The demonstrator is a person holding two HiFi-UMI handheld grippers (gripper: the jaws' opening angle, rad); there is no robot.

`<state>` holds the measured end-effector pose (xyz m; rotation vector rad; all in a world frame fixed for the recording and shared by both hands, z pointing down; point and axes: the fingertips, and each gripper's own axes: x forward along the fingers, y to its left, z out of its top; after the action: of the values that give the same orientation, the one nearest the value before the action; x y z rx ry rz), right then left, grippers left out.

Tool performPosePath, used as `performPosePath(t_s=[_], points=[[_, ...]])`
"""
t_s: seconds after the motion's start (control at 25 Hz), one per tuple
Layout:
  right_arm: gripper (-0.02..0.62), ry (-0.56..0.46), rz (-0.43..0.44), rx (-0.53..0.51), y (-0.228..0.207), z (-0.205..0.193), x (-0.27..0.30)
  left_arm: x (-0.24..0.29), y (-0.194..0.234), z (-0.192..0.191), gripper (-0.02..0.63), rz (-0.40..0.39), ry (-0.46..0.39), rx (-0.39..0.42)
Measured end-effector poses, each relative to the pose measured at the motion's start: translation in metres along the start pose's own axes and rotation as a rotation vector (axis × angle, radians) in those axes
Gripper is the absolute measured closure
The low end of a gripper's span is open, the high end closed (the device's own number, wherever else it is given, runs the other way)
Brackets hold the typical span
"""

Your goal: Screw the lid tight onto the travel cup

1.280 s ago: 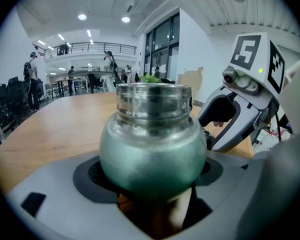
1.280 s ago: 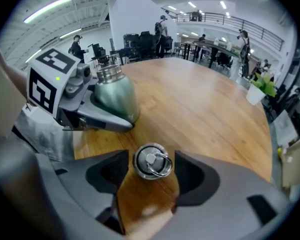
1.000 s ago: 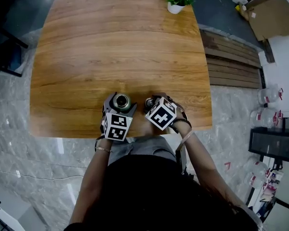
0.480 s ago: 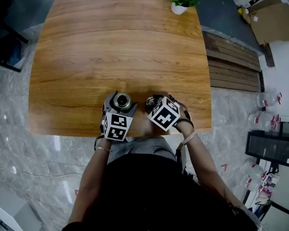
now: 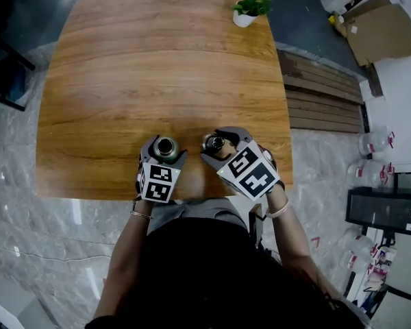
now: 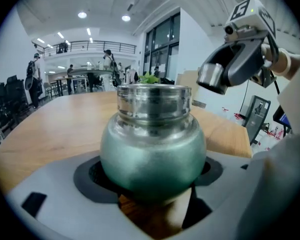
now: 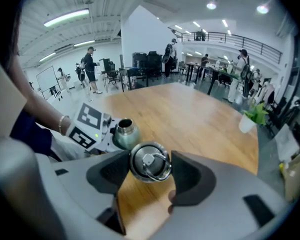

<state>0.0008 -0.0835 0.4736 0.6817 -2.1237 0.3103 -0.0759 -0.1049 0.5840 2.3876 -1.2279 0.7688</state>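
Note:
A green travel cup [image 6: 152,156] with a steel open mouth [image 5: 164,147] stands upright near the table's front edge, with my left gripper [image 5: 162,154] shut on its round body. The steel lid [image 7: 150,161], with a ring handle on top, sits between the jaws of my right gripper [image 5: 218,144], which is shut on it. The lid [image 5: 213,142] hangs in the air to the right of the cup and apart from it. In the left gripper view the lid [image 6: 212,77] shows up high at the right. The right gripper view shows the cup [image 7: 124,133] lower left of the lid.
The wooden table [image 5: 157,67] stretches away beyond the cup. A small potted plant [image 5: 248,8] stands at its far right corner. The table's front edge [image 5: 89,196] runs just below the grippers. Cardboard and pallets lie on the floor to the right.
My right gripper has lifted the lid and swung it up, so the marker cube sits lower right. The left gripper and cup shifted slightly left.

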Motion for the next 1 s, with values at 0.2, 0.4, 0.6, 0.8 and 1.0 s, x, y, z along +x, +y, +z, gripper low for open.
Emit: performPosePath(t_s=[0.2, 0.4, 0.6, 0.8, 1.0], points=[[0.326, -0.079, 0.035, -0.053, 0.015, 0.030, -0.031, -0.001, -0.020, 0.015, 0.206, -0.042, 0.013, 0.116], [0.327, -0.040, 0.063, -0.142, 0.033, 0.026, -0.028, 0.005, -0.057, 0.020, 0.206, -0.142, 0.047, 0.313], [0.326, 0.041, 0.097, -0.213, 0.042, 0.011, -0.011, 0.013, -0.086, 0.006, 0.206, -0.287, 0.076, 0.351], [0.327, 0.076, 0.132, -0.236, 0.045, 0.006, -0.001, 0.015, -0.090, 0.003, 0.206, -0.321, 0.063, 0.336], [0.327, 0.091, 0.162, -0.264, 0.050, 0.010, 0.010, 0.014, -0.088, 0.002, 0.206, -0.317, 0.024, 0.318]])
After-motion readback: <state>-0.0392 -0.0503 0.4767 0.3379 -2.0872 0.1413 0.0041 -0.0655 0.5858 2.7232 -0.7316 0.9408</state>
